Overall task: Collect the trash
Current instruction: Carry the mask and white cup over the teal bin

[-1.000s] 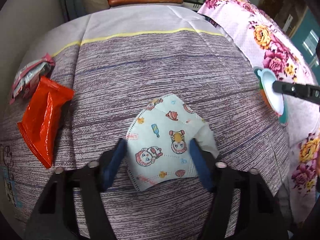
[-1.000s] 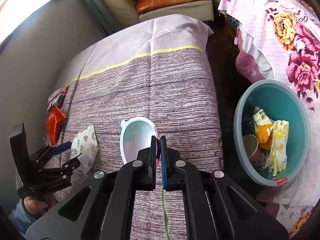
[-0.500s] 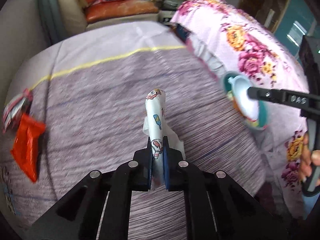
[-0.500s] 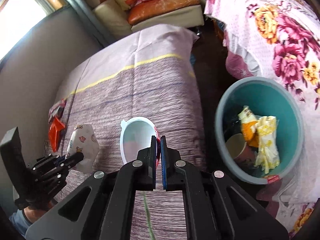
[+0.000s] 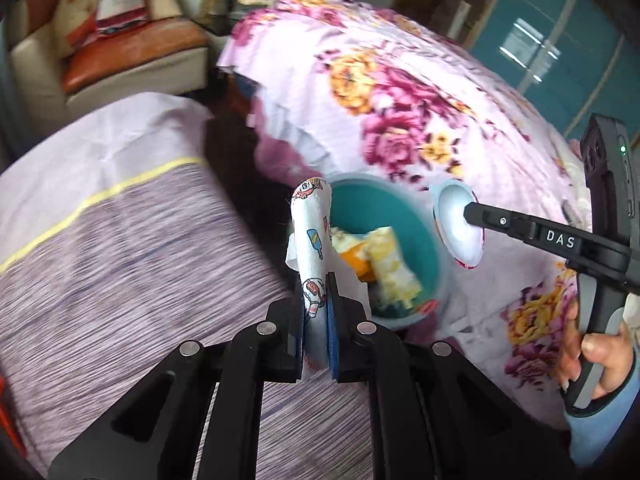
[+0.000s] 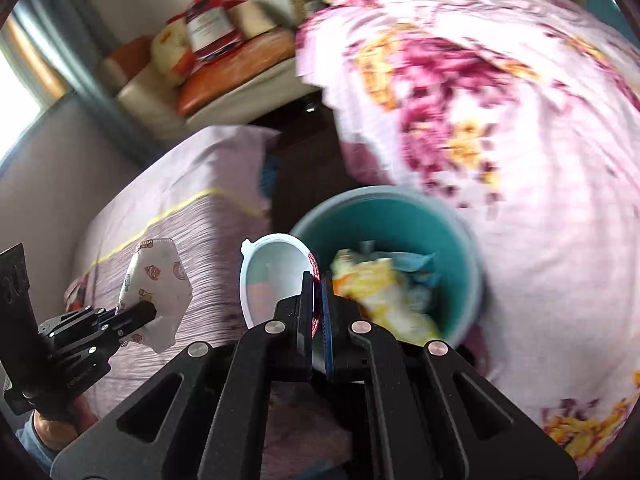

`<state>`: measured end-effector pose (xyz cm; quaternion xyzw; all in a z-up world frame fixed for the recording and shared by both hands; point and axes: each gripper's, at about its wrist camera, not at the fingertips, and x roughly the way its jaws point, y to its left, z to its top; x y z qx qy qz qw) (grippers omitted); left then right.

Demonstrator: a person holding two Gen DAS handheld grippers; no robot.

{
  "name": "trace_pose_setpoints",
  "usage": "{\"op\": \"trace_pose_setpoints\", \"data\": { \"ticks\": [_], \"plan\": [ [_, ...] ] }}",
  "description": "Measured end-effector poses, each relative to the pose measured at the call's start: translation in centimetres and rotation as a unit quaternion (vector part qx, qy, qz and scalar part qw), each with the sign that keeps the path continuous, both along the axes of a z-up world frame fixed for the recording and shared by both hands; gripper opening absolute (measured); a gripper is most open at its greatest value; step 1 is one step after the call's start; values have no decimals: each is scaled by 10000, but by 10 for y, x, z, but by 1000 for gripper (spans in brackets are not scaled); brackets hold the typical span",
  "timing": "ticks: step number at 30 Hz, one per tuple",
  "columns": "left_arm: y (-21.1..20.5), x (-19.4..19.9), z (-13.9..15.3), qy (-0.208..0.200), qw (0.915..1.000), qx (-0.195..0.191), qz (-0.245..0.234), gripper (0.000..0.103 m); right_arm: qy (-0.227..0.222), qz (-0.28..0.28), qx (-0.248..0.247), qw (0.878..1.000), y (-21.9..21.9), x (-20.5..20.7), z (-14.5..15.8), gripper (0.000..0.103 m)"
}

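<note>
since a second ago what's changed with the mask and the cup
The left claw, open around the face mask lying flat on the bed a second ago, shut on it, lifted it and carried it right toward the teal bin. The right claw also swung right, bringing the white cup from over the bed to beside the bin. Its grip on the cup's rim is unchanged, and the bin's trash looks the same.

Black gripper [image 5: 316, 320]; seemingly blue pads [image 5: 331, 320]
</note>
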<state>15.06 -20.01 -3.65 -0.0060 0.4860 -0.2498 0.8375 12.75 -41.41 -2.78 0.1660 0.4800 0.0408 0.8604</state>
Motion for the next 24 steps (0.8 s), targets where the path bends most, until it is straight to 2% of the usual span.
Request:
{"op": "trace_pose_setpoints", "data": {
  "ticks": [8, 20, 23, 24],
  "plan": [
    [-48, 17, -23, 296, 9990, -95, -323, 9, 120, -221, -59, 9997, -39, 9, -10, 4],
    [-68, 41, -57, 654, 9969, 43, -443, 10, 297, -266, -27, 9992, -52, 21, -26, 4],
    [-73, 44, -64, 699, 9965, 92, -449, 14, 333, -295, -32, 9990, -54, 23, -28, 4],
    [-75, 46, -67, 732, 9963, 103, -440, 21, 350, -309, -36, 9989, -55, 24, -29, 4]
  ]
}}
